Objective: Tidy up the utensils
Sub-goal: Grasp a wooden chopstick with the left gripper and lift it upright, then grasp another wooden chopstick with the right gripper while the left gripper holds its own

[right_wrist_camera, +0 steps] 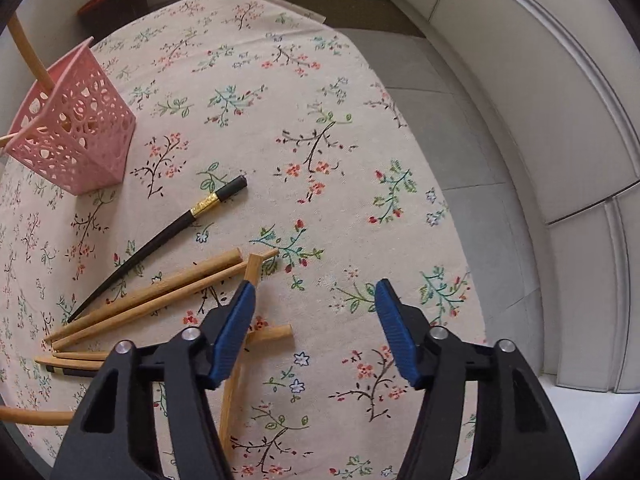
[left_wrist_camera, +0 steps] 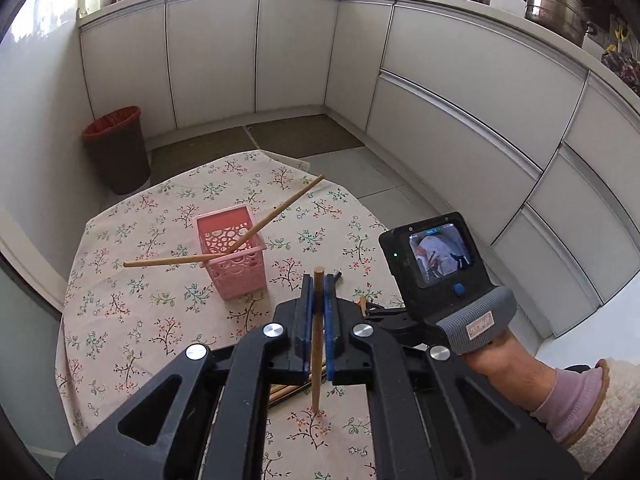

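My left gripper (left_wrist_camera: 319,280) is shut on a wooden chopstick (left_wrist_camera: 317,344), held upright above the flowered table, to the right of and nearer than the pink perforated basket (left_wrist_camera: 236,258). Two wooden chopsticks (left_wrist_camera: 280,210) lean out of that basket. My right gripper (right_wrist_camera: 316,294) is open and empty, low over the tablecloth. Its left finger (right_wrist_camera: 234,332) overlaps a loose pile of wooden chopsticks (right_wrist_camera: 160,296). A black chopstick with a gold band (right_wrist_camera: 168,236) lies between the pile and the basket (right_wrist_camera: 76,132).
The round table (right_wrist_camera: 360,140) has a flowered cloth; its edge drops off to the right. A dark waste bin (left_wrist_camera: 118,148) stands on the floor beyond the table. White cabinets (left_wrist_camera: 460,92) run along the back and right.
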`<state>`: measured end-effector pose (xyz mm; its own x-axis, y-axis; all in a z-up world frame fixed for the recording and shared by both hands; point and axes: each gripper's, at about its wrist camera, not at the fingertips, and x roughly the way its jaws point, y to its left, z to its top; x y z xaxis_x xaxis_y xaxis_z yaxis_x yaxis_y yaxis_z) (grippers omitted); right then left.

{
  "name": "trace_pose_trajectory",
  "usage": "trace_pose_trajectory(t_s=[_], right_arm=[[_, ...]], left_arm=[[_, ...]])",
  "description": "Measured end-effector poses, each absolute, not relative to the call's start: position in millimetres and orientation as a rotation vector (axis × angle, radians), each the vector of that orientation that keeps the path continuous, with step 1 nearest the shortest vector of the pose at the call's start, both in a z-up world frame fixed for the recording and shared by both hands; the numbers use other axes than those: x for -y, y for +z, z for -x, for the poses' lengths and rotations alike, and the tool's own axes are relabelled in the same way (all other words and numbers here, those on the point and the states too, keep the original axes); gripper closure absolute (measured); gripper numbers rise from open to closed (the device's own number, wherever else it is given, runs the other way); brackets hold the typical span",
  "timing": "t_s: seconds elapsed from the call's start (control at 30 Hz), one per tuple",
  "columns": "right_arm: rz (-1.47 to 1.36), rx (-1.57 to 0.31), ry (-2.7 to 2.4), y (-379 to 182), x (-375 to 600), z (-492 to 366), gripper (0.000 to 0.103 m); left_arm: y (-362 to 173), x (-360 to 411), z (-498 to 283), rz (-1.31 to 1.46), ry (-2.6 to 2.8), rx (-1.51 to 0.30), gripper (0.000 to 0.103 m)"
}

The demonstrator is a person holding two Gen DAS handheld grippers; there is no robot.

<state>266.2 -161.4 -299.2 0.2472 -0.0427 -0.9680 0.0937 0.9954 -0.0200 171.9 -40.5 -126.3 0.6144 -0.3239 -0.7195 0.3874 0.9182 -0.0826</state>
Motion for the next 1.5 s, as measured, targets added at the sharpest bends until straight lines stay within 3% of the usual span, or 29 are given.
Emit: trace_pose_trajectory(t_s=[0.07, 0.2, 0.37, 0.4, 0.43, 0.5, 0.97, 1.0, 1.03, 1.1, 1.3, 1.5], right_arm=[[-0.065, -1.342, -0.086, -306, 162, -269, 0.062], [-0.144, -1.344, -0.050, -311, 165, -268, 0.100], [-0.274, -1.333, 0.020, -301, 175, -261, 0.096], [-0.294, -1.327, 0.031, -299, 177, -261, 0.082], [-0.305, -1.315, 0.035, -297, 179, -260, 0.062], [-0.270, -1.285, 0.022, -291, 177, -258, 0.055], [-0.082, -1.316, 0.086, -295, 135, -242, 0.055], [-0.059, -1.333, 0.087, -300, 127, -243, 0.057], [-0.044, -1.337, 0.088, -303, 123, -241, 0.075], [-0.011, -1.301, 0.086, -301, 117, -237, 0.095], [-0.073, -1.204, 0.101, -269, 120, -220, 0.096], [-0.166, -0.921, 0.190, -160, 134, -171, 0.096]], left_arm=[[-124, 36, -170, -0.078, -0.403, -0.804, 0.099], [-118, 28, -168, -0.058, -0.389, -0.794, 0.099], [-111, 21, -165, -0.037, -0.382, -0.784, 0.099], [-111, 22, -165, -0.032, -0.385, -0.784, 0.099], [-110, 22, -165, -0.031, -0.387, -0.784, 0.099], [-110, 23, -165, -0.035, -0.387, -0.783, 0.099], [-105, 13, -166, -0.006, -0.370, -0.775, 0.099], [-105, 13, -166, -0.007, -0.369, -0.776, 0.099], [-105, 13, -166, -0.006, -0.369, -0.776, 0.099], [-105, 13, -166, -0.009, -0.370, -0.775, 0.099], [-93, 10, -158, 0.005, -0.373, -0.749, 0.099], [-54, 4, -146, 0.035, -0.373, -0.660, 0.099]])
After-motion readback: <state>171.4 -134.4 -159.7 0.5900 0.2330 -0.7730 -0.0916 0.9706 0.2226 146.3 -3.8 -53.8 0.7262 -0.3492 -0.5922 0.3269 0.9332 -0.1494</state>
